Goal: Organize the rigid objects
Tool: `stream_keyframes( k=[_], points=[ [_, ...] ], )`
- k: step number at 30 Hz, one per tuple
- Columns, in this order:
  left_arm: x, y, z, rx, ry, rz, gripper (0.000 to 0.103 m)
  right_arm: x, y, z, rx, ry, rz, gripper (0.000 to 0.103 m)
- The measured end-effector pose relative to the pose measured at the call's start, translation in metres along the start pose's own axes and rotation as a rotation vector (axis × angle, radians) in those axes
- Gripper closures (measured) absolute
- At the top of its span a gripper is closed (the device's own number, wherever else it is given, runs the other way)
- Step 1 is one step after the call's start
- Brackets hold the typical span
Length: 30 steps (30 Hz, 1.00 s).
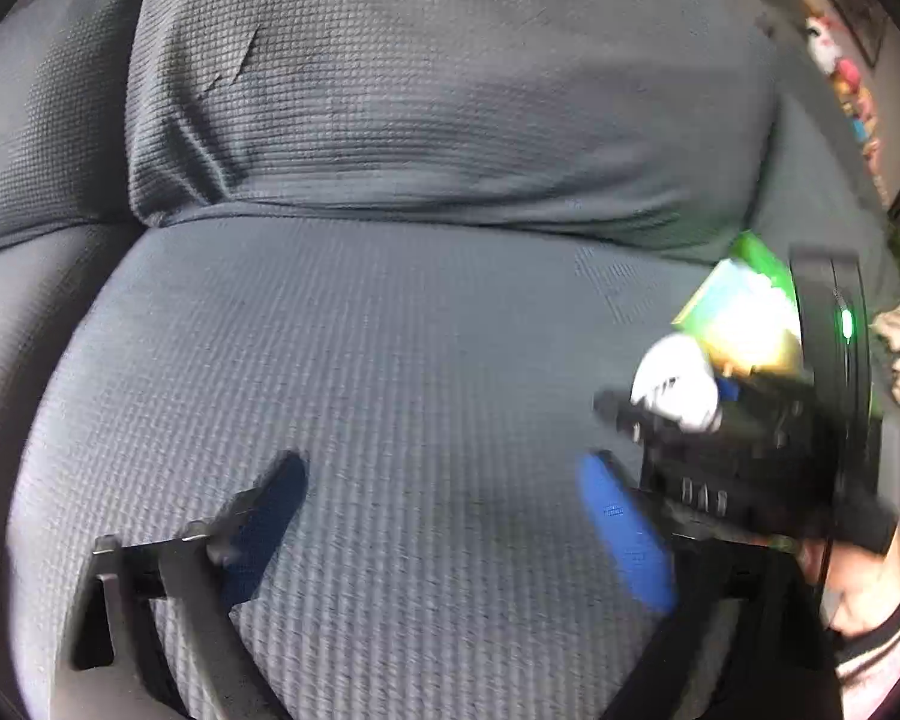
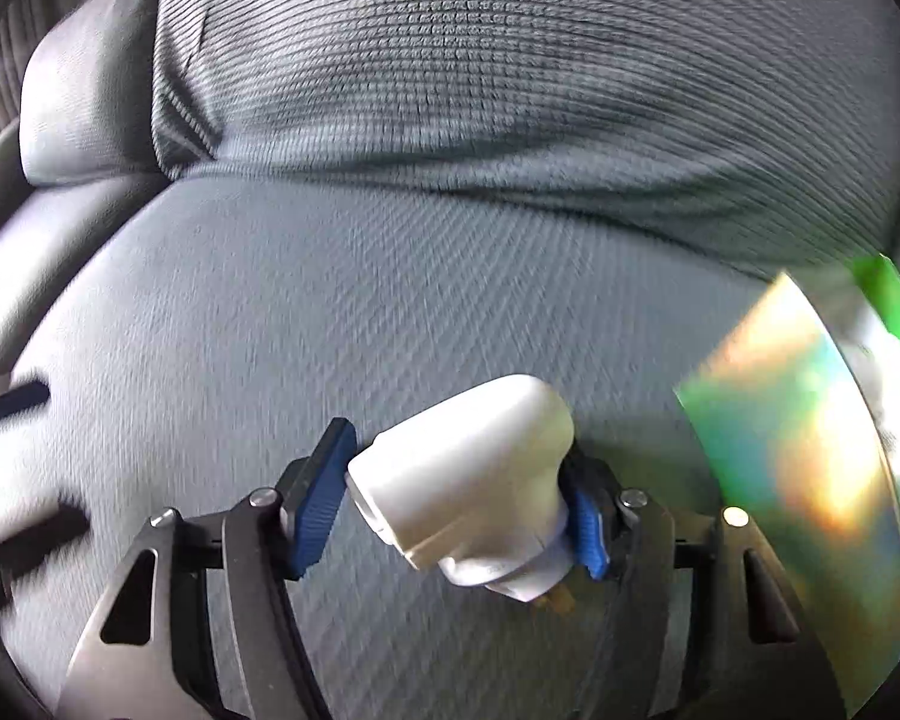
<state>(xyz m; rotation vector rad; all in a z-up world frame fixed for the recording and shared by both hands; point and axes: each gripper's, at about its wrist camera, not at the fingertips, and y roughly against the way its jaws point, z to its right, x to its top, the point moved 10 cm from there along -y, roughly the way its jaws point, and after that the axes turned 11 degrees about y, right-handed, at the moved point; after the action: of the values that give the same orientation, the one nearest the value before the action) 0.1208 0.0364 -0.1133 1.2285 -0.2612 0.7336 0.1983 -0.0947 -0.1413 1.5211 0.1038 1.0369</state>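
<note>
My right gripper (image 2: 459,501) is shut on a white plastic plug adapter (image 2: 468,480), held tilted above the grey sofa seat (image 2: 330,300). The adapter (image 1: 681,387) and the right gripper (image 1: 720,438) also show at the right of the left wrist view. A shiny disc (image 2: 810,450) lies on the seat to the right, over a green case (image 2: 888,300); both show in the left wrist view too, disc (image 1: 744,324) and case (image 1: 756,252). My left gripper (image 1: 444,516) is open and empty over the seat's middle.
The grey back cushion (image 1: 438,90) rises behind the seat. A second cushion (image 1: 42,138) sits at the left. Colourful small items (image 1: 840,72) stand on a shelf at the far right. The left gripper's fingers (image 2: 18,396) show blurred at the right wrist view's left edge.
</note>
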Motion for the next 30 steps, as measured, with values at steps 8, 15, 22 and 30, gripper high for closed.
stream_keyframes(
  k=[8, 15, 22, 30],
  points=[
    [-0.033, 0.0, 0.012, 0.099, -0.041, -0.093, 0.093, -0.049, 0.032, 0.008, -0.029, -0.024, 0.01, 0.04],
    [-0.047, 0.024, 0.015, 0.096, -0.019, -0.049, 0.002, -0.06, 0.039, 0.004, -0.02, -0.032, 0.007, 0.04],
    [-0.054, 0.02, 0.012, 0.115, -0.004, -0.072, 0.002, -0.069, 0.044, 0.004, -0.02, -0.049, 0.013, 0.039],
    [-0.057, 0.015, 0.014, 0.117, -0.004, -0.083, 0.002, -0.066, 0.043, 0.005, -0.03, -0.053, 0.015, 0.031]
  ],
)
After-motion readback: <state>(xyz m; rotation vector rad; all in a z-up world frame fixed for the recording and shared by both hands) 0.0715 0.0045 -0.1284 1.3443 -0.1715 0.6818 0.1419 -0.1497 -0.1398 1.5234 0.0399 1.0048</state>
